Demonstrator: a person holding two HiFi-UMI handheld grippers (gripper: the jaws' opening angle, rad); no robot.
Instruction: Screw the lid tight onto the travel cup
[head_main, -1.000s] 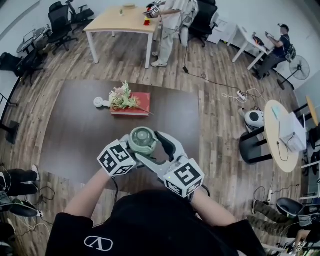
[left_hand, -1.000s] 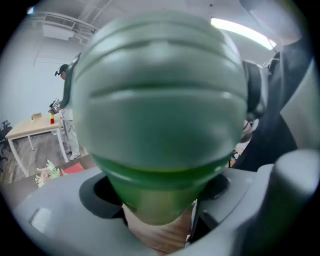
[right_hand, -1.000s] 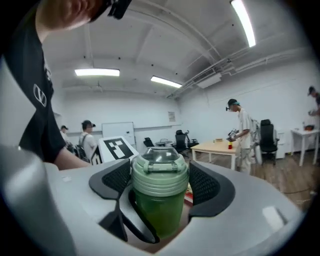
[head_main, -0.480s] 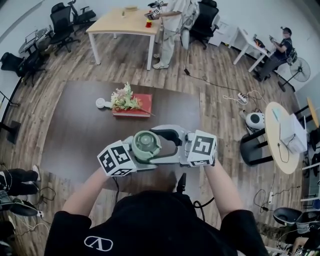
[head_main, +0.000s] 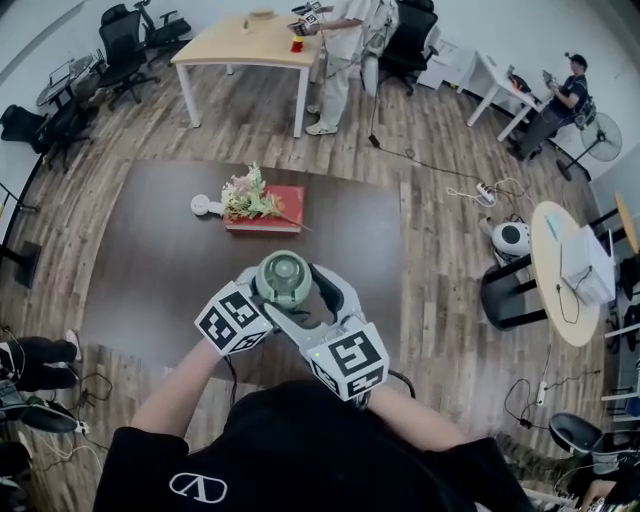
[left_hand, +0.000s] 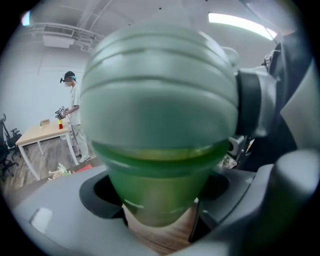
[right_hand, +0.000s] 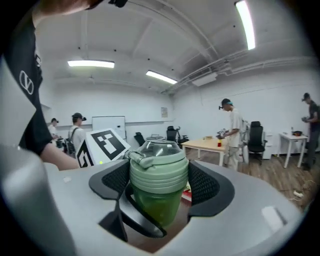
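Note:
A green travel cup (left_hand: 155, 195) with a pale green lid (head_main: 285, 277) is held up over the near part of the dark table (head_main: 150, 270). My left gripper (head_main: 265, 296) is shut on the cup's body, which fills the left gripper view under the lid (left_hand: 160, 100). My right gripper (right_hand: 159, 182) comes in from the right, and its black pads (right_hand: 202, 184) press on both sides of the lid (right_hand: 159, 167). Its jaws have just closed a little tighter on the lid. In the head view the right gripper (head_main: 298, 290) reaches the lid from near the person's body.
A red book with a flower bunch (head_main: 262, 210) and a small white object (head_main: 200, 205) lie further back on the table. A person stands at a light wooden table (head_main: 250, 40) at the far end. Office chairs and a round table (head_main: 565, 280) stand around.
Half a second ago my right gripper was swung out to the right of the cup. It has come back round toward the person's body, still on the lid. The left gripper and the cup barely moved.

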